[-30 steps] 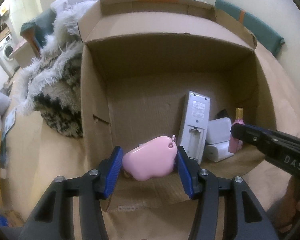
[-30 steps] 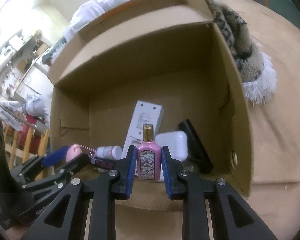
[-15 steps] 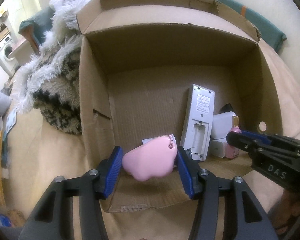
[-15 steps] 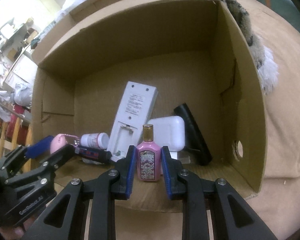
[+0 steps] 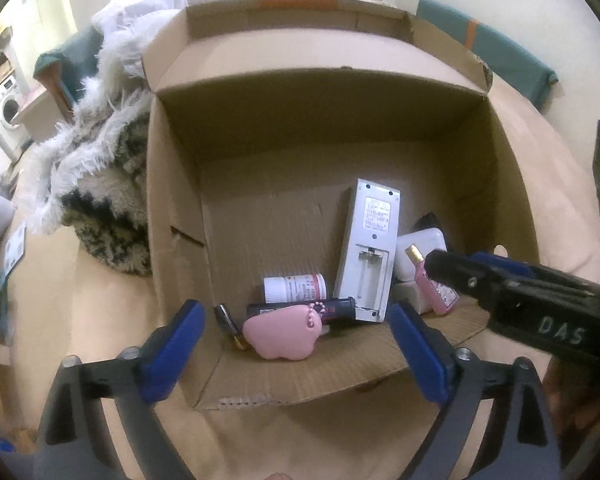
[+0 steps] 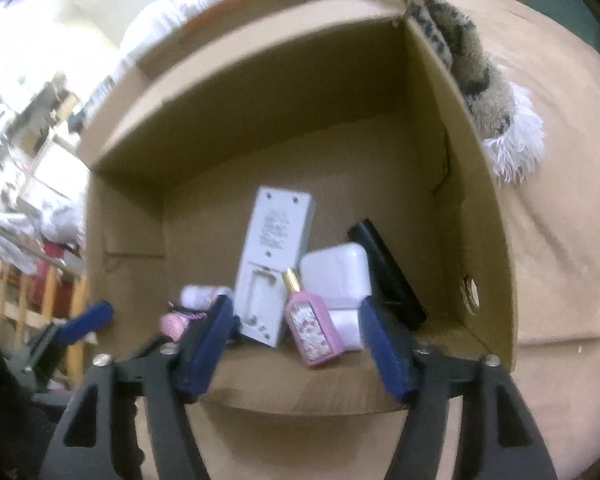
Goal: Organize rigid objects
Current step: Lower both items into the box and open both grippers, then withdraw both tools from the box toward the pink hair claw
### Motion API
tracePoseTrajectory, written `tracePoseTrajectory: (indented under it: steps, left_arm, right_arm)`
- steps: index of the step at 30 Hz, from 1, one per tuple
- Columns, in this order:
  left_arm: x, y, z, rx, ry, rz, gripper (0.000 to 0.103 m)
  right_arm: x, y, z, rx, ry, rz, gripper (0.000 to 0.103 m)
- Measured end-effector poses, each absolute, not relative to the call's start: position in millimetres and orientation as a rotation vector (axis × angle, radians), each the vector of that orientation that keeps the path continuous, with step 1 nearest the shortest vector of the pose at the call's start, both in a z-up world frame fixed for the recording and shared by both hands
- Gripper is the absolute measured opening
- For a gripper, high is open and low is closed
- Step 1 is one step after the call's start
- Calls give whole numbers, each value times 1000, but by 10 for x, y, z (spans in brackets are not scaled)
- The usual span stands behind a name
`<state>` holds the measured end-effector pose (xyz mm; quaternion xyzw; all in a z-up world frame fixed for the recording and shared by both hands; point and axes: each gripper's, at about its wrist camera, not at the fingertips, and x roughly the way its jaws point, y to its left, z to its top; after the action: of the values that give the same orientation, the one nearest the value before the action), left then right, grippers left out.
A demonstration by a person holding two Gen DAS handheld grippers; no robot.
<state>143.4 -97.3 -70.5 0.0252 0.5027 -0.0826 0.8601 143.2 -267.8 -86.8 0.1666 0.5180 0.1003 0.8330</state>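
An open cardboard box lies on its side. My left gripper is open at its mouth; the pink pouch lies free on the box floor between its fingers. My right gripper is open; the pink perfume bottle leans tilted on the box floor between its fingers, against a white case. A white remote, a white pill bottle and a black case also lie inside.
A furry black-and-white blanket lies against the box's side. The box rests on a tan bed cover. A teal cushion is behind. A small dark object lies by the pouch.
Both grippers have opened. The pink pouch dropped from the left one onto the box floor; the perfume bottle was let go by the right one and now leans tilted.
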Motion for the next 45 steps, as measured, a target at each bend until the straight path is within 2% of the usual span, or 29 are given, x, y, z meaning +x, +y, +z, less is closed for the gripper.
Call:
tracePoseTrajectory:
  steps: [9, 21, 27, 30, 34, 45]
  left_arm:
    - [1334, -668, -445, -44, 1030, -189, 97]
    - [1043, -98, -471, -260, 1102, -86, 98]
    - [857, 4, -503, -281, 1125, -28, 98]
    - [752, 49, -523, -314, 1136, -26, 98]
    - [669, 112, -507, -318, 1124, 13, 101]
    - [696, 266, -546, -391, 1172, 61, 102]
  right_arm:
    - [1261, -2833, -750, 375, 1055, 192, 70]
    - [640, -3004, -675, 536, 1016, 170, 71]
    - [566, -2947, -846, 543, 1095, 137, 71]
    - [617, -2884, -953, 514, 1136, 116, 87]
    - [747, -2729, -1208, 444, 1247, 98, 100]
    - [1204, -2108, -1710, 126, 1407, -20, 103]
